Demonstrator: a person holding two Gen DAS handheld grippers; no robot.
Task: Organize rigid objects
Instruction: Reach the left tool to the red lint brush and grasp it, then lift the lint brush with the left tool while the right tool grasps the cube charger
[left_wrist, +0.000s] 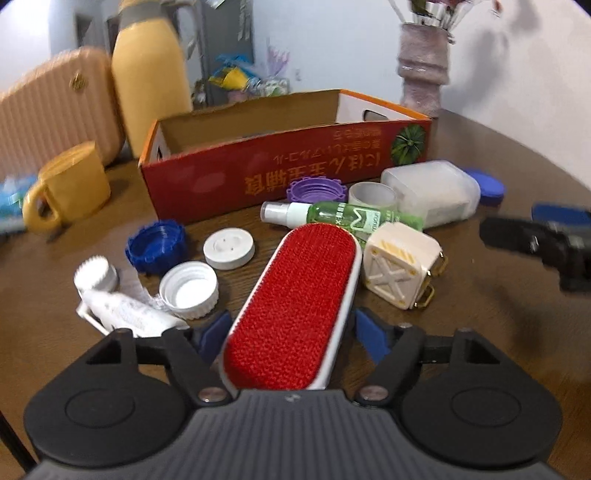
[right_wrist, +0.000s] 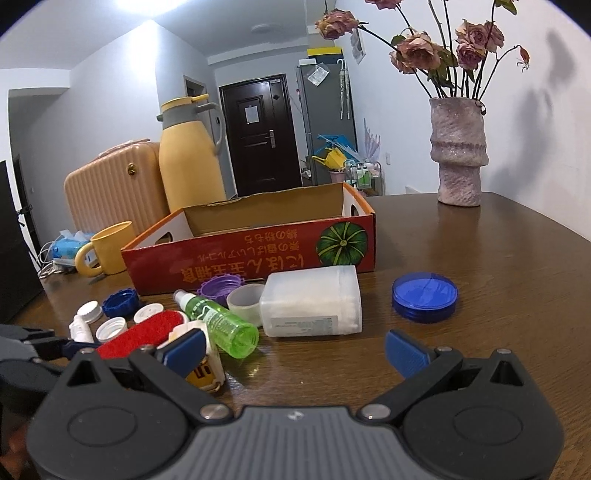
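A red lint brush (left_wrist: 295, 306) with a white rim lies between my left gripper's (left_wrist: 291, 334) blue pads; the jaws stand apart on either side of it, with small gaps. An open red cardboard box (left_wrist: 284, 162) stands behind the clutter. Around the brush lie a green spray bottle (left_wrist: 343, 218), a cream square case (left_wrist: 400, 266), a clear plastic container (left_wrist: 432, 192), a white tube (left_wrist: 122, 310) and several caps. My right gripper (right_wrist: 295, 350) is open and empty above the table, right of the brush (right_wrist: 144, 334). The box (right_wrist: 251, 243) and container (right_wrist: 312, 301) lie ahead of it.
A yellow mug (right_wrist: 109, 253), yellow thermos (right_wrist: 190, 162) and beige suitcase (right_wrist: 114, 184) stand left behind the box. A vase of dried roses (right_wrist: 460, 151) stands at the back right. A blue round lid (right_wrist: 424, 297) lies on the brown table (right_wrist: 498, 258).
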